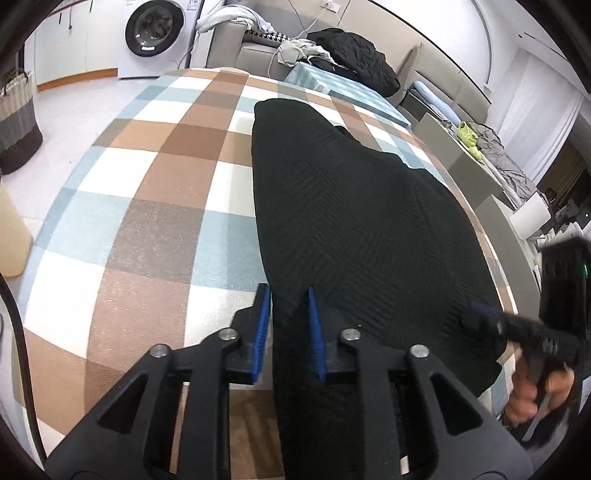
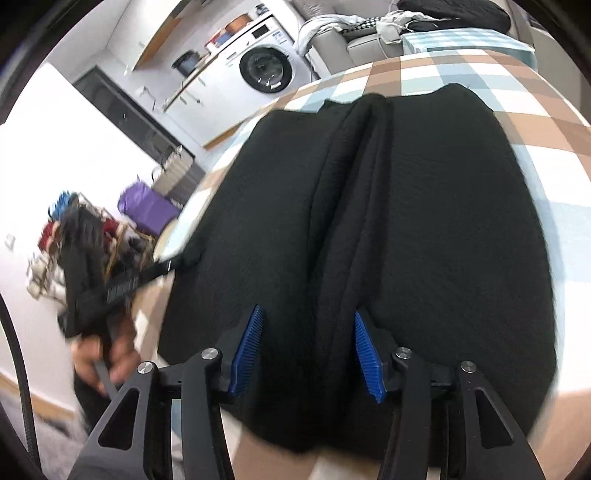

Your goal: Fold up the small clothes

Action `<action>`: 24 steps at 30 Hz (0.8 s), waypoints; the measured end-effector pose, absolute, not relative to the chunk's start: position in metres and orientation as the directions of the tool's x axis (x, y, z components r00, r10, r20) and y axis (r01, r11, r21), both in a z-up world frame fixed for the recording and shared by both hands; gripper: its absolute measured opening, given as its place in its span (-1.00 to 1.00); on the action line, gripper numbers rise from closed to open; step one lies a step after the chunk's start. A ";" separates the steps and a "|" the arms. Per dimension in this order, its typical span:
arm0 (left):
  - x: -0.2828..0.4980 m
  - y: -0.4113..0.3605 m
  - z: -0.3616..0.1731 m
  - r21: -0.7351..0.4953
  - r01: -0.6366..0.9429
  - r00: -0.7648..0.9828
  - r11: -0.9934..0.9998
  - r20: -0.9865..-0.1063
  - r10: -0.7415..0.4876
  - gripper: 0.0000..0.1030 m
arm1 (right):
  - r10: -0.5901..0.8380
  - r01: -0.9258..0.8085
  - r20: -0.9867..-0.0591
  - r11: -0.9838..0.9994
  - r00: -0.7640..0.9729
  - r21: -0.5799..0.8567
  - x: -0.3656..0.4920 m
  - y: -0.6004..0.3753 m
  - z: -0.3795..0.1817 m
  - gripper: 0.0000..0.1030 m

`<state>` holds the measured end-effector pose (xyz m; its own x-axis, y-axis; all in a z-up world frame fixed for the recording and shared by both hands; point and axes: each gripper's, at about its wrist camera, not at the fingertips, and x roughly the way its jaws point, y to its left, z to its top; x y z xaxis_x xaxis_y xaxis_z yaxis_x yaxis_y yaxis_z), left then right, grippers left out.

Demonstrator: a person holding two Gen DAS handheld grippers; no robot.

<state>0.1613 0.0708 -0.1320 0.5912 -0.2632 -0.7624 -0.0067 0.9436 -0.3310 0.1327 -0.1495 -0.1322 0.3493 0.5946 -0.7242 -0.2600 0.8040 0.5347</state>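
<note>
A black knitted garment [image 1: 351, 203] lies spread lengthwise on a table with a brown, blue and white checked cloth [image 1: 147, 203]. My left gripper [image 1: 288, 290] sits at the garment's near left edge, its blue pads narrowly apart with the black cloth filling the gap, so it is shut on it. In the right wrist view the same garment [image 2: 424, 221] shows a long fold down its middle. My right gripper [image 2: 306, 312] stands open over its near end, pads wide, with cloth beneath and between them. The left gripper [image 2: 168, 265] appears blurred at the garment's left edge, the right gripper [image 1: 480, 308] at its right edge.
A washing machine [image 1: 155, 33] and a sofa with a black jacket [image 1: 354, 55] stand beyond the table. A teal checked folded cloth [image 1: 332, 81] lies at the table's far end. A laundry basket [image 1: 16, 122] sits on the floor at left. A hand [image 1: 532, 391] holds the right gripper.
</note>
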 end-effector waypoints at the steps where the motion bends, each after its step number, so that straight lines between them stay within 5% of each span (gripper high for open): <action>1: 0.159 0.071 -0.131 -0.332 -0.006 0.595 0.943 -0.759 -0.263 -0.60 | 0.592 -0.248 -0.723 0.806 0.356 0.537 0.143 -0.147 -0.133 -0.01; 6: 0.154 0.072 -0.127 -0.334 -0.007 0.605 0.943 -0.752 -0.262 -0.59 | 0.567 -0.253 -0.729 0.824 0.384 0.507 0.184 -0.127 -0.136 -0.02; 8: 0.152 0.073 -0.125 -0.338 -0.011 0.610 0.941 -0.748 -0.261 -0.59 | 0.555 -0.258 -0.730 0.832 0.398 0.491 0.200 -0.122 -0.134 -0.26; 9: 0.152 0.074 -0.124 -0.339 -0.011 0.612 0.941 -0.747 -0.262 -0.59 | 0.541 -0.266 -0.742 0.841 0.396 0.471 0.204 -0.118 -0.134 -0.56; 12: 0.150 0.072 -0.117 -0.339 0.000 0.621 0.941 -0.737 -0.266 -0.59 | 0.506 -0.304 -0.755 0.860 0.417 0.409 0.205 -0.111 -0.126 -0.81; 18: 0.147 0.058 -0.106 -0.327 0.050 0.626 0.944 -0.726 -0.285 -0.46 | 0.454 -0.335 -0.692 0.889 0.561 0.312 0.179 -0.133 -0.073 -0.82; 24: 0.152 0.033 -0.121 -0.307 0.084 0.559 0.948 -0.773 -0.300 -0.36 | 0.410 -0.190 -0.807 0.912 0.425 0.363 0.207 -0.169 -0.131 -0.70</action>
<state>0.1522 0.0334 -0.1205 0.5594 -0.3004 -0.7726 0.0843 0.9478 -0.3075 0.2070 -0.1694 -0.1312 0.4253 0.4099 -0.8069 -0.1902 0.9121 0.3630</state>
